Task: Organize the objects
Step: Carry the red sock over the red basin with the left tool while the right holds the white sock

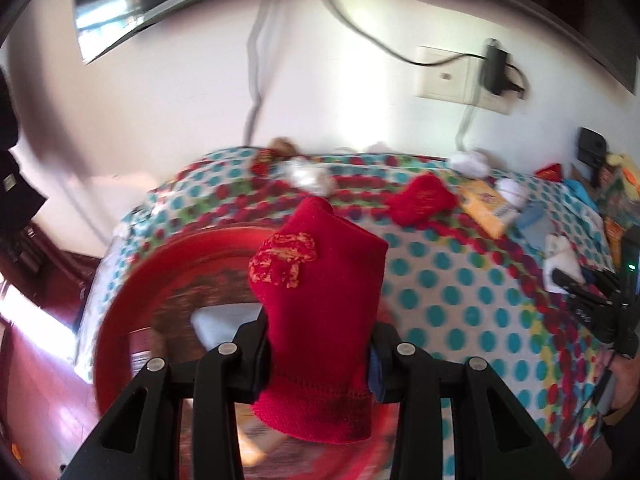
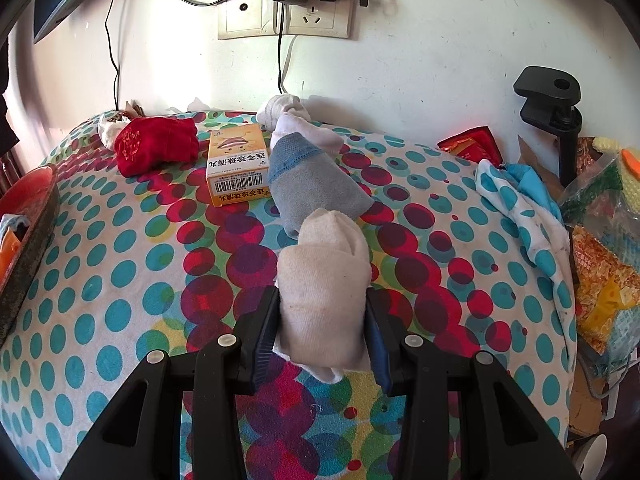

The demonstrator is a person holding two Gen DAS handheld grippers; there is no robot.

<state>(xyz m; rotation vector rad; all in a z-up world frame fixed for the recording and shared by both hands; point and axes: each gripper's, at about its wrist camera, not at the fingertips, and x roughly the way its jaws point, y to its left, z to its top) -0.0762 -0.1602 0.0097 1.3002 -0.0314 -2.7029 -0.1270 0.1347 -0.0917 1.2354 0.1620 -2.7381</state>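
Note:
My left gripper (image 1: 318, 344) is shut on a rolled red sock (image 1: 320, 280) with gold embroidery and holds it over a round red tray (image 1: 132, 288) at the table's left end. My right gripper (image 2: 322, 332) is shut on a rolled white sock (image 2: 324, 280) just above the polka-dot cloth (image 2: 120, 272). A grey and blue sock (image 2: 308, 180) lies just beyond it. A second red sock (image 2: 156, 144) and an orange box (image 2: 236, 164) lie further back; both also show in the left wrist view, the sock (image 1: 420, 198) and the box (image 1: 486, 204).
A white sock (image 2: 280, 108) lies by the wall. Snack bags (image 2: 604, 272) and a crumpled dotted cloth (image 2: 520, 208) pile up at the right. A black clamp stand (image 2: 560, 112) stands at the back right. The tray's edge (image 2: 28, 216) shows at the left. Wall sockets (image 2: 284, 12) with cables hang above.

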